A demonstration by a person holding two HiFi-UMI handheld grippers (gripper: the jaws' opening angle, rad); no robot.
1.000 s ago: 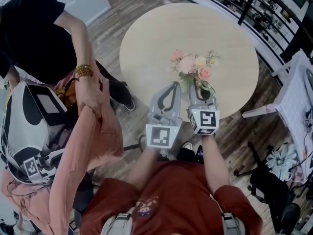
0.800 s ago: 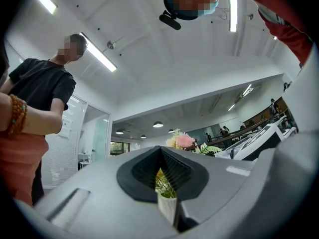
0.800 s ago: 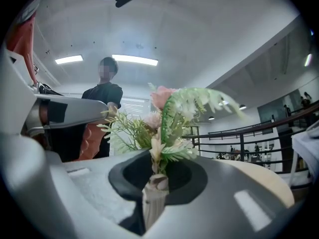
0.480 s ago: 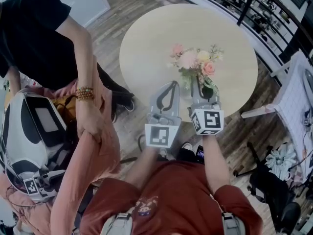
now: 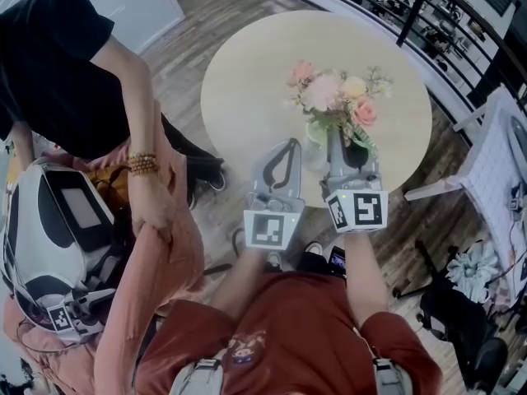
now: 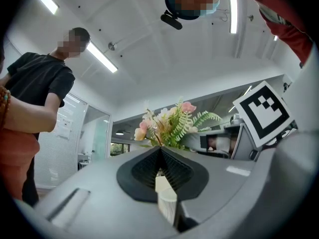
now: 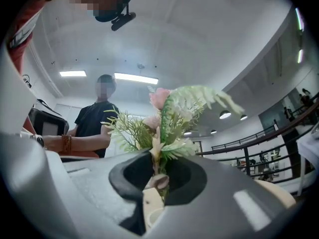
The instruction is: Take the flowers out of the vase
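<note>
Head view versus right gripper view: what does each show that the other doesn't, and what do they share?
Only the head view shows the grey left tool and the brown plank floor. Only the right gripper view shows the right tool shut on the thin green stems, plus the long white ceiling lights. Both show the pink and cream flower bouquet and the bystander in the black T-shirt.

The person wears a rust-red short-sleeved shirt point(image 5: 288, 327) with a small printed emblem point(image 5: 245, 346) on the chest and pale grey straps point(image 5: 198, 375) at both shoulders. The left gripper point(image 5: 287, 145) and right gripper point(image 5: 342, 138) are pale grey, with black ribbed pads point(image 6: 182, 169) and a black-and-white marker cube point(image 5: 270, 229) on each.
</note>
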